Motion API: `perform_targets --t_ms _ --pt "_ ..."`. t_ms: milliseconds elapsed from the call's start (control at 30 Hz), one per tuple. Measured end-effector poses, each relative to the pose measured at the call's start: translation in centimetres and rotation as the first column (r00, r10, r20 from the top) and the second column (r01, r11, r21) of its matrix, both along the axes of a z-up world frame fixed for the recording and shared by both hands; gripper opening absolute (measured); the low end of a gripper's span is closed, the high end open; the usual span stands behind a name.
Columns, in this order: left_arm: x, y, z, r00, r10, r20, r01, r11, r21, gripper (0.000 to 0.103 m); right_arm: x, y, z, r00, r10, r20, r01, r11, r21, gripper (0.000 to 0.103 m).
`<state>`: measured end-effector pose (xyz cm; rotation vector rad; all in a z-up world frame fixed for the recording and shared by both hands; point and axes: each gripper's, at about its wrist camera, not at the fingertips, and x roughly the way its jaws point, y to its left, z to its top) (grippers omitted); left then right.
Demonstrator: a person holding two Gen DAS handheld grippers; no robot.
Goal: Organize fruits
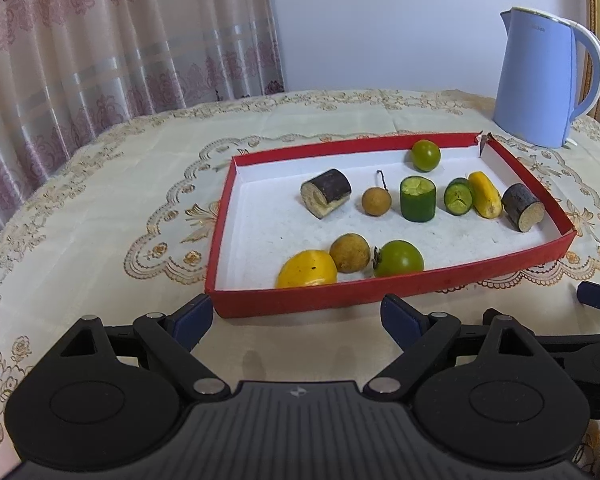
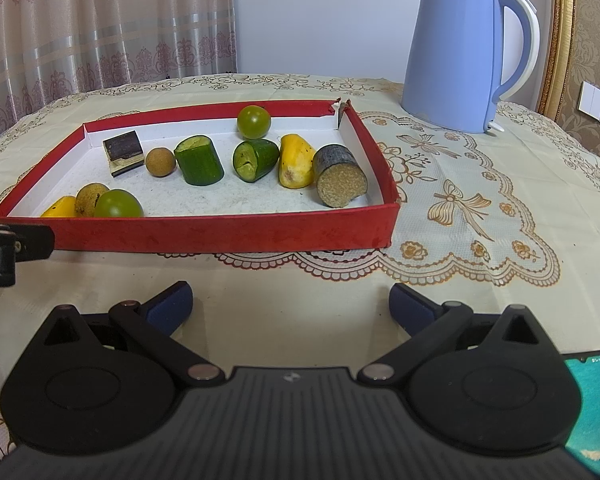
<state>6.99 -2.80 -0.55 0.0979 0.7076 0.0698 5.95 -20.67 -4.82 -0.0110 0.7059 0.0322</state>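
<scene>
both my tongs, left gripper (image 1: 296, 322) and right gripper (image 2: 290, 306), hang spread apart, holding nothing, just short of the red tray (image 1: 320, 298). all fruit sits inside, mixed. whichever piece i'd grab, like the green tomato (image 1: 400, 258) dead ahead, squeeze gently, it'll roll.

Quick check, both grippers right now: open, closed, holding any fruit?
Left gripper: open, holding nothing, just short of the red tray.
Right gripper: open, holding nothing, over the tablecloth.
</scene>
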Motion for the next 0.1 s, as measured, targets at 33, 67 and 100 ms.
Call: perform_targets --t_ms 33,67,100 --pt "-0.09 0.05 0.06 1.000 -0.002 0.002 0.002 1.000 -0.002 0.091 0.00 -0.02 0.00 1.000 0.000 0.000 0.000 1.000 0.000 0.103" --pt "-0.11 0.08 0.07 1.000 -0.004 0.002 0.004 1.000 -0.004 0.091 0.00 -0.02 0.00 1.000 0.000 0.000 0.000 1.000 0.000 0.103" --pt "-0.11 0.11 0.10 1.000 -0.007 0.001 0.007 1.000 -0.005 0.091 0.00 0.00 0.00 1.000 0.000 0.000 0.000 1.000 0.000 0.103"
